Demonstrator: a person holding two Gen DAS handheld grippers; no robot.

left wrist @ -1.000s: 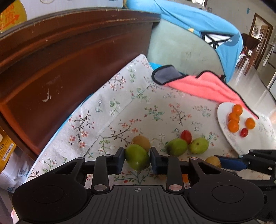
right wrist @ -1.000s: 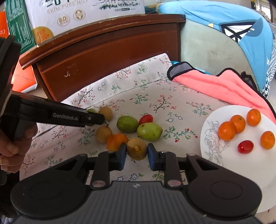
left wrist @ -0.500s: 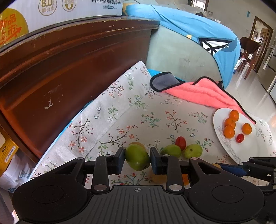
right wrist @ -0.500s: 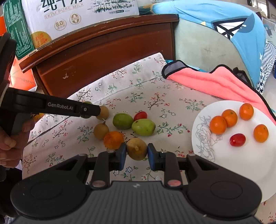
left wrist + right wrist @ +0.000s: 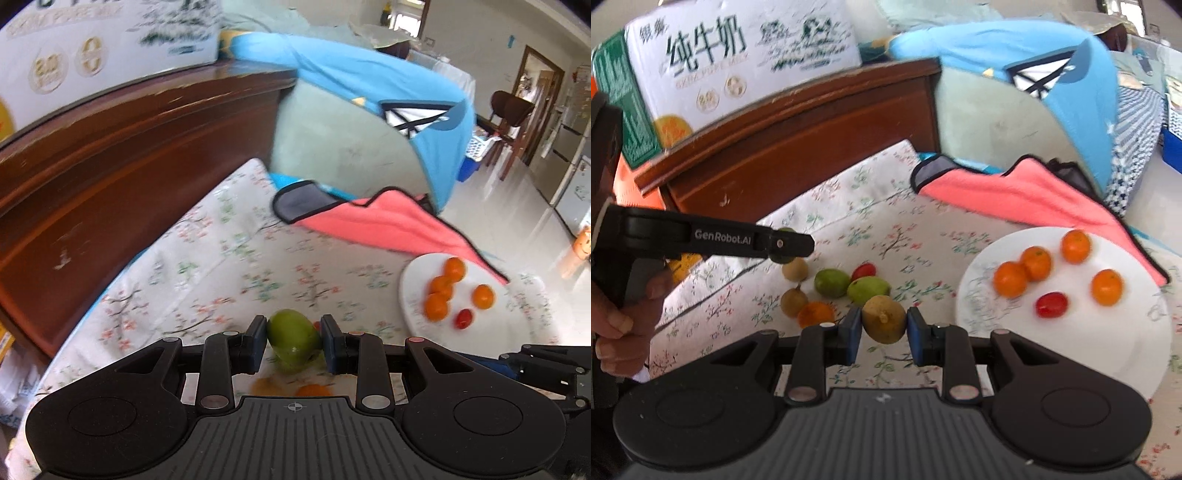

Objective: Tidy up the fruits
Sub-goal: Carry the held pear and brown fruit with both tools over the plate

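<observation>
Carrying fruit in both tools: left gripper pinched a green fruit, right gripper pinched a brownish-yellow fruit, both apparently lifted off the floral cloth; next move, by my reading, called for swinging each forward-right to the white plate and releasing clear of the oranges.

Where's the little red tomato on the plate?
In the right wrist view, the red tomato lies on the white plate, right side, among four oranges.
</observation>
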